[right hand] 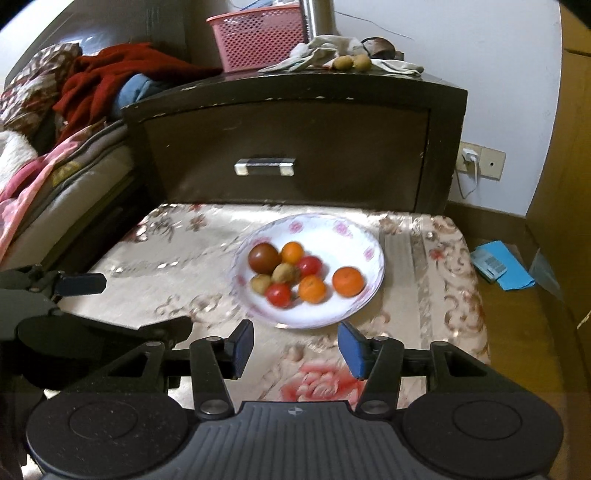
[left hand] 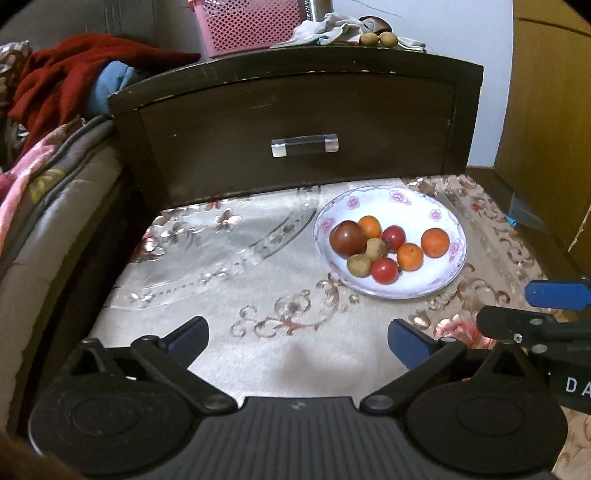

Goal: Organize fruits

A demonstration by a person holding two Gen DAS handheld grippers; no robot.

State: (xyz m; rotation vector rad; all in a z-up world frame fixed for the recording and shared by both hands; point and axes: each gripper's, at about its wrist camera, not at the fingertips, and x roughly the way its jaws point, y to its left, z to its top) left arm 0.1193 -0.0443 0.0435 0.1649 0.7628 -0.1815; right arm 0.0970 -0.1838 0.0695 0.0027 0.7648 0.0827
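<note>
A white floral plate sits on a floral-cloth surface. In it lie a dark tomato, three oranges, two red tomatoes and two brown kiwis. A clear glass plate lies left of it. My left gripper is open and empty, near the front of the cloth. My right gripper is open and empty, just in front of the white plate.
A dark nightstand stands behind the cloth, with a pink basket, a rag and two kiwis on top. A bed with clothes is at the left. Blue packets lie on the floor at the right.
</note>
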